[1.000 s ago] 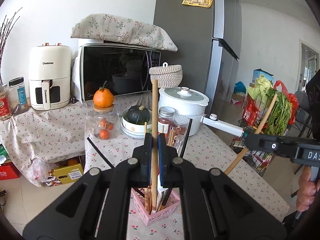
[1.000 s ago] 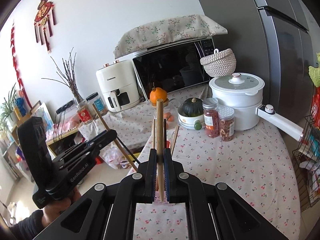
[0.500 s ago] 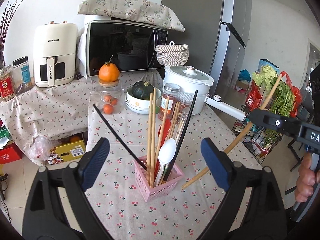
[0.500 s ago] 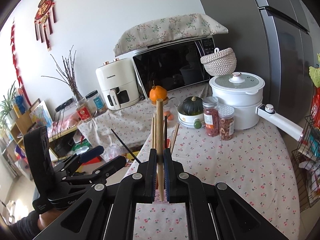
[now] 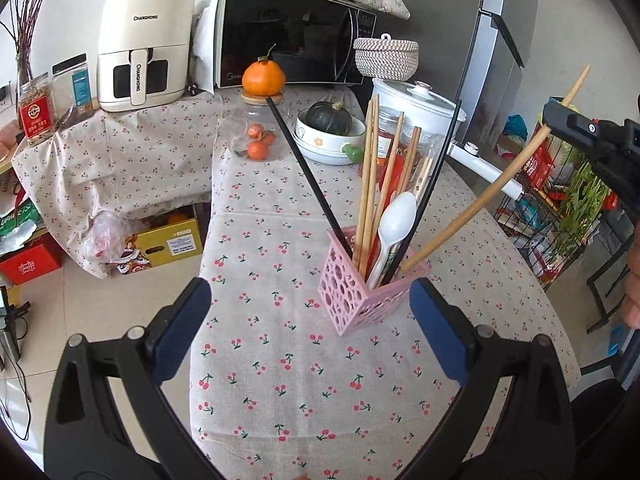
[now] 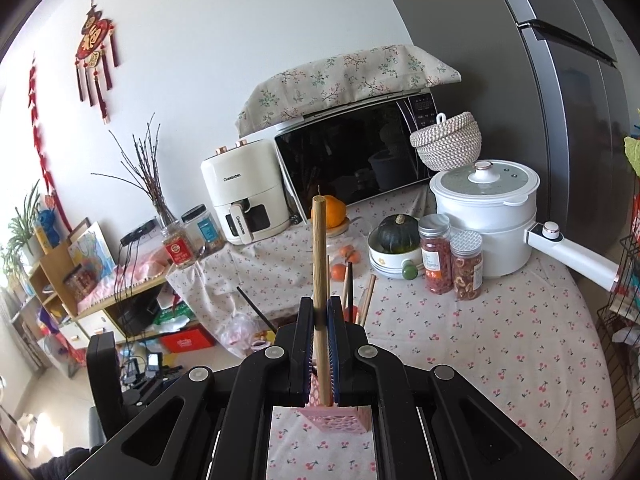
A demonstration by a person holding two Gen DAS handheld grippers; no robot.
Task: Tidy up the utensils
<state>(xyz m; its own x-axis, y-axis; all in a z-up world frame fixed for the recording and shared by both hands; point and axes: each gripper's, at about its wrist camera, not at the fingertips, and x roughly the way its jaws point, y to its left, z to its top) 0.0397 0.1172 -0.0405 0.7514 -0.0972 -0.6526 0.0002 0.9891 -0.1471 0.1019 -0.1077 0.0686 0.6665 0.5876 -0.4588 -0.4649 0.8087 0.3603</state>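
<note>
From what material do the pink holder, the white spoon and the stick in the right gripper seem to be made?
Pink holder: probably moulded plastic, matt, with punched round holes. White spoon: likely plastic, smooth with a slight sheen. Stick clamped in the right gripper: wood or bamboo, pale tan, unvarnished, with a flat-cut end.

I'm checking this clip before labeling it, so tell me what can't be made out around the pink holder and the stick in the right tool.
- Lower end of the wooden stick: right wrist view, hidden behind the right tool.
- Pink holder: right wrist view, mostly covered by that tool's body.
- Utensil bottoms inside the pink holder: left wrist view, hidden by its walls.
- Right tool's fingertips: left wrist view, too small to tell.
</note>
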